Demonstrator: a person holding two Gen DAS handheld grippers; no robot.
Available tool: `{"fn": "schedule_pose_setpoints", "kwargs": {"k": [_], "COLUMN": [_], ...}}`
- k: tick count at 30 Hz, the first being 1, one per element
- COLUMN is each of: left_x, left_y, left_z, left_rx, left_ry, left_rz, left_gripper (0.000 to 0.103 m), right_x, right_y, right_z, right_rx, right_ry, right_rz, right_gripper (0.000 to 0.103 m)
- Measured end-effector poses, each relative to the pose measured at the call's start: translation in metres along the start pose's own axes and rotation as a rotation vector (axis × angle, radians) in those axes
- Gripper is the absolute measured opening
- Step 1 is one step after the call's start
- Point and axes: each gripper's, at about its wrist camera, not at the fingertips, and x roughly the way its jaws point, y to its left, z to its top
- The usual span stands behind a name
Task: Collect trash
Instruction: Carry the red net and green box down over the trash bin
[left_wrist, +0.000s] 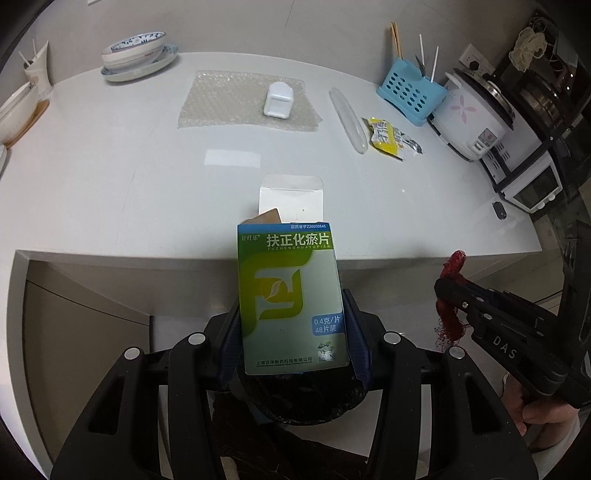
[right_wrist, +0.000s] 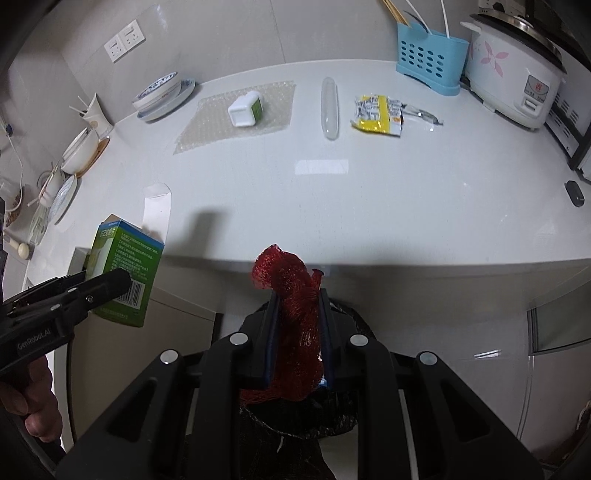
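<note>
Left gripper (left_wrist: 293, 343) on "扶正化瘀片" medicine box (left_wrist: 291, 295)

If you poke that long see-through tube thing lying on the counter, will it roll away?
Probably yes. The clear tube looks round and smooth and lies flat on the glossy counter, so a sideways nudge would likely roll it. It looks hollow, so it is likely light. Its slick surface might slip between pads.
</note>
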Motion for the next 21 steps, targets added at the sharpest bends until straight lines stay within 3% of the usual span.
{"fn": "schedule_pose_setpoints", "kwargs": {"k": [8,21], "left_x": [0.02,0.085], "left_y": [-0.013,-0.016], "left_z": [-0.042,-0.091], "left_rx": [0.03,0.074], "left_ry": [0.031,0.084], "left_rz": [0.002,0.085], "left_gripper": [0.048,0.048], "right_x": [0.014,0.058], "right_y": [-0.008,-0.025], "right_z": [-0.033,-0.07], "right_rx": [-0.02,0.012], "right_ry": [0.037,0.126], "right_rz": [-0.012,-0.007], "right_gripper": [0.017,0.017]}}
